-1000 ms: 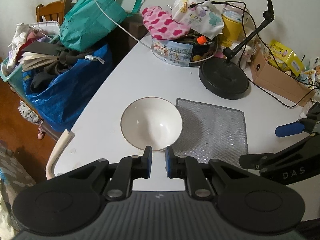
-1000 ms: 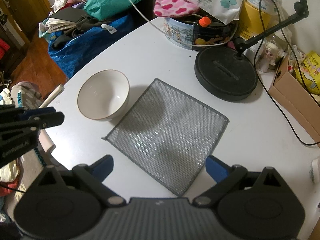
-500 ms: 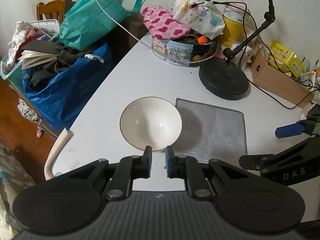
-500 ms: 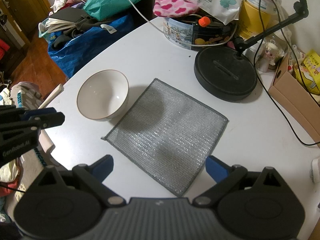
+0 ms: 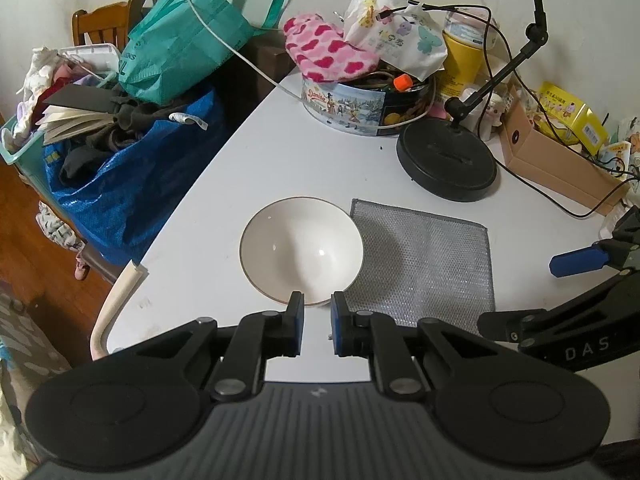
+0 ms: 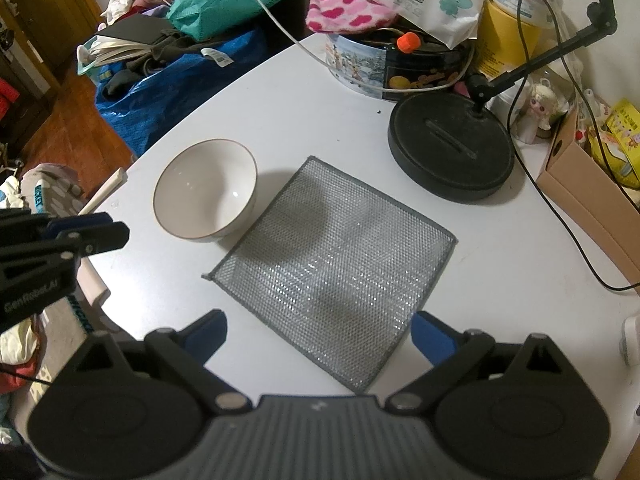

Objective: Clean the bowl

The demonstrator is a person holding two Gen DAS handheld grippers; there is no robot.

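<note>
A white bowl (image 5: 302, 254) (image 6: 204, 192) stands upright and empty on the white table (image 5: 300, 168). Its right side touches a grey mesh cloth (image 5: 420, 264) (image 6: 332, 272) that lies flat. My left gripper (image 5: 317, 312) hovers just above the bowl's near rim, its blue pads a narrow gap apart with nothing between them. My right gripper (image 6: 318, 332) is wide open over the cloth's near corner, holding nothing. One blue fingertip (image 5: 576, 264) of the right gripper shows at the right edge of the left wrist view.
A black round lamp base (image 5: 446, 164) with its arm and cables stands behind the cloth. Further back are a cluttered cookie tin (image 5: 352, 108) and a cardboard box (image 5: 552, 164). Off the table's left edge sit a blue bag (image 5: 120, 184) and a green bag.
</note>
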